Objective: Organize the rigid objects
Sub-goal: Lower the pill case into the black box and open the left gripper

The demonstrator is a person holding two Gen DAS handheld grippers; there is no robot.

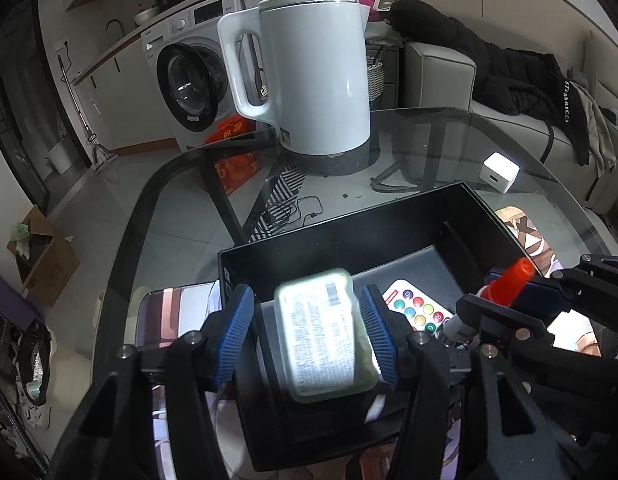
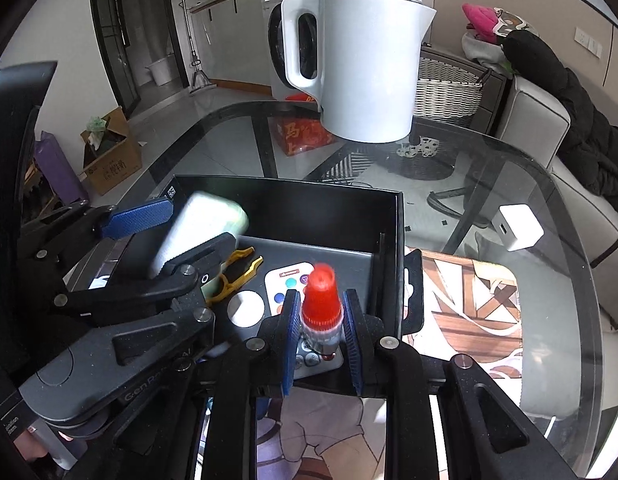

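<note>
Left gripper [image 1: 312, 334]: blue pads clamped on the two sides of a pale green tin [image 1: 327, 334], label face toward the camera, held above the near-left part of the black box [image 1: 349, 232]. The tin's long axis runs roughly along the fingers, tilted slightly; its print is blurred and unreadable.

Right gripper [image 2: 321, 334]: blue pads closed on a small red-capped bottle [image 2: 321, 308], held above the near-right part of the same box. Bottle long axis runs away from the camera, red cap at the far end, clear body between the pads.

Black box, open-topped, on the glass table [image 2: 549, 184]. Contents on its grey floor:
- white remote control [image 2: 293, 280] with coloured round buttons, lying flat below the bottle, partly hidden by it;
- yellow clip [image 2: 237, 276], lying flat left of the remote, jaws pointing away to the right;
- white round disc [image 2: 247, 308], near the clip's handle end;
- thin upright divider near the right wall.

Printed mat [image 2: 469, 300]: lies flat on the glass, to the right of the box.

White cube charger [image 2: 521, 226]: on the glass, beyond the mat, apart from the box.

White kettle [image 2: 365, 64]: upright at the far side of the table, handle to the left, spout to the right.

Washing machine [image 1: 189, 80]: on the floor behind the kettle.
</note>
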